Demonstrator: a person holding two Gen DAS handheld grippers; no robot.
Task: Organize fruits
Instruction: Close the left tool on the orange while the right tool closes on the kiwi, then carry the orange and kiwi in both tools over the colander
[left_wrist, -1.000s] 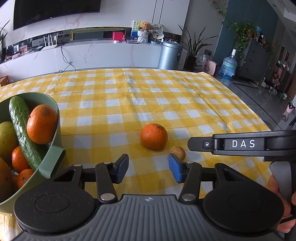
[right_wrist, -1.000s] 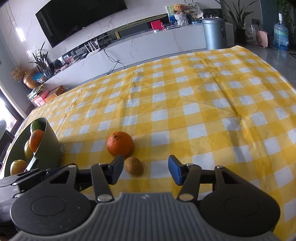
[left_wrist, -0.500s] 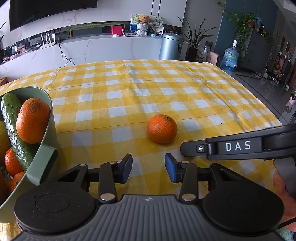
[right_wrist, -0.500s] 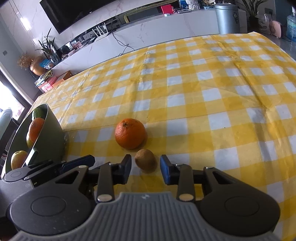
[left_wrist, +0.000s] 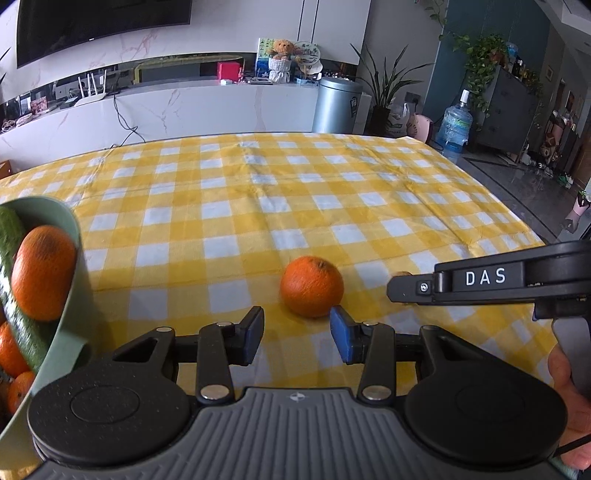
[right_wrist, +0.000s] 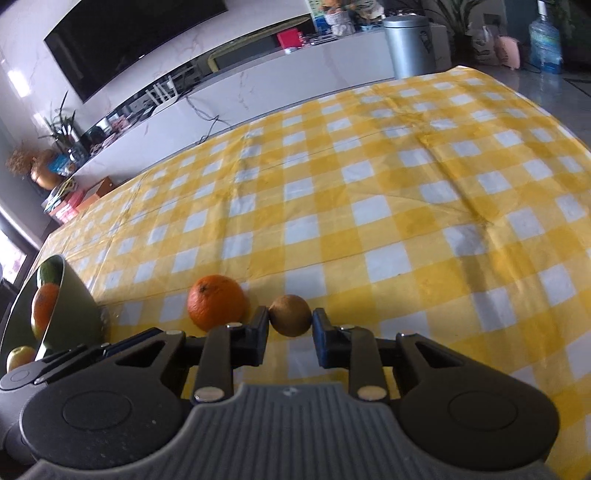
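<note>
On the yellow checked cloth lie an orange (left_wrist: 312, 286) and a small brown kiwi (right_wrist: 290, 315). My right gripper (right_wrist: 290, 325) is shut on the kiwi, with both blue pads pressing its sides on the cloth. The orange (right_wrist: 216, 301) sits just left of that gripper's left finger. My left gripper (left_wrist: 297, 336) is open and its jaws are opening, with nothing between them. The orange lies just ahead of its right fingertip. In the left wrist view the right gripper's black body (left_wrist: 480, 284) hides nearly all of the kiwi.
A green bowl (left_wrist: 72, 236) stands at the left, holding an orange (left_wrist: 42, 271), a cucumber (left_wrist: 14, 295) and other fruit. The bowl (right_wrist: 74, 295) also shows in the right wrist view. A hand (left_wrist: 569, 373) grips the right tool. The table's right edge drops to the floor.
The right jaws have closed from wide apart onto the kiwi. The left jaws narrowed and then widened a little, and the orange now sits close to the left gripper's right fingertip.
</note>
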